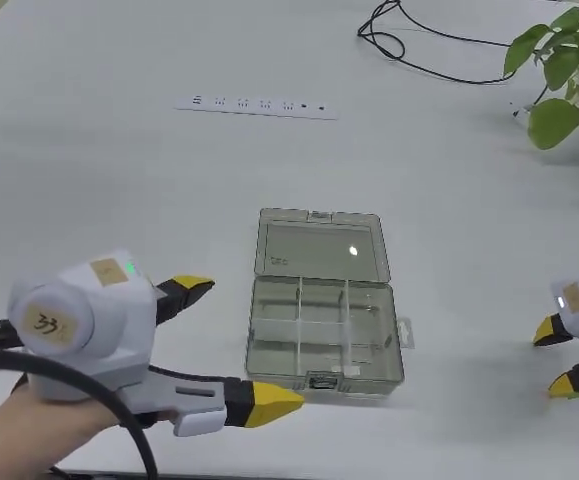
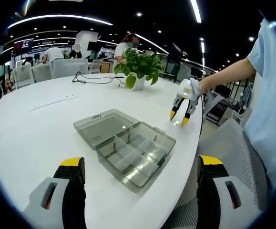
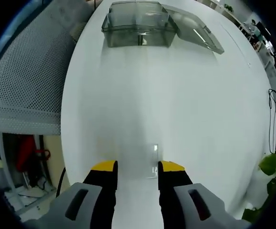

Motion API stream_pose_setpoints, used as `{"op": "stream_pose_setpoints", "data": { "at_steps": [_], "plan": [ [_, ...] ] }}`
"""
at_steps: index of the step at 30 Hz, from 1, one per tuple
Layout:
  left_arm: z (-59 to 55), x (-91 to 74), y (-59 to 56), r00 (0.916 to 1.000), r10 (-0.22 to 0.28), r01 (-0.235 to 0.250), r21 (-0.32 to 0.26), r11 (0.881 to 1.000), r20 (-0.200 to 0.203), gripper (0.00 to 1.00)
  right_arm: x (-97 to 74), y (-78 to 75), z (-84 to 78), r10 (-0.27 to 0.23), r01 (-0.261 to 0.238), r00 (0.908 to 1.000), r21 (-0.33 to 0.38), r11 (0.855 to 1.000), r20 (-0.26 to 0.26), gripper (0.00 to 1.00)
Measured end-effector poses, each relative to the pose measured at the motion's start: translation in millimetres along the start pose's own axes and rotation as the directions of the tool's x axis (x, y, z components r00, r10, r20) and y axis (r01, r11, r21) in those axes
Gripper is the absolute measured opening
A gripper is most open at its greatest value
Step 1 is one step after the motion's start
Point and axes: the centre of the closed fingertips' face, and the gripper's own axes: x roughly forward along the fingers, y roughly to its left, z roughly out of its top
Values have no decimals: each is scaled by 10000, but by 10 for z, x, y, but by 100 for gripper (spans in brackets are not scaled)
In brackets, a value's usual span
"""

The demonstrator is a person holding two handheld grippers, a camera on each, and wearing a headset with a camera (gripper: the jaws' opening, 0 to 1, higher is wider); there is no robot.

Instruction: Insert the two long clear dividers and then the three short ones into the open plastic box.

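The open clear plastic box (image 1: 321,340) lies mid-table with its lid (image 1: 319,245) folded back flat. Clear dividers (image 1: 300,320) stand inside and split it into several compartments. The box also appears in the left gripper view (image 2: 137,151) and the right gripper view (image 3: 138,29). My left gripper (image 1: 234,345) hovers open just left of the box, jaws wide (image 2: 140,168). My right gripper (image 1: 561,358) is open far to the right of the box, low over the table. A short clear divider (image 3: 153,161) lies flat on the table by the inner side of its right finger (image 3: 172,171).
A white power strip (image 1: 257,105) lies at the back of the white table (image 1: 119,180). A black cable (image 1: 419,45) and a potted plant (image 1: 564,70) are at the back right. A small clear piece (image 1: 405,335) sits against the box's right side. The table's near edge is close.
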Motion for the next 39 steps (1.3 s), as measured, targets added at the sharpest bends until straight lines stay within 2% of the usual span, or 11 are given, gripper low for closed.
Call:
{"op": "stream_pose_setpoints", "data": {
  "at_steps": [8,14,16,23,27,32,38,39],
  "plan": [
    [12,-2,1,10000,13,-13,-17,10000,47,99,-6,17,10,-194,194,9998,104,9998,-8,33],
    [5,-8,10,10000,12,-12,-64,10000,25,99,-14,46,81,-184,179,9996,287,9994,195,32],
    [-51,-9,40,9995,161,-163,-87,9998,-287,97,-20,47,115,-229,219,9992,306,9993,326,32],
    [-92,5,54,9992,182,-193,-303,9994,-347,96,-74,1,246,-549,527,9963,341,9980,667,32],
    [-94,29,101,9989,317,-341,-737,9967,-342,93,-177,-69,423,-1025,990,9896,387,9943,1012,32],
    [-29,33,173,9988,485,-485,-1410,9888,-30,92,-340,-138,730,-1581,1550,9737,319,9874,1643,32],
    [13,44,169,9987,506,-511,-1418,9886,-72,91,-465,-181,987,-1902,1921,9598,110,9813,2064,32],
    [30,51,160,9989,464,-468,-1413,9889,-60,91,-510,-200,1075,-2031,2076,9536,30,9782,2222,32]
  ]
}}
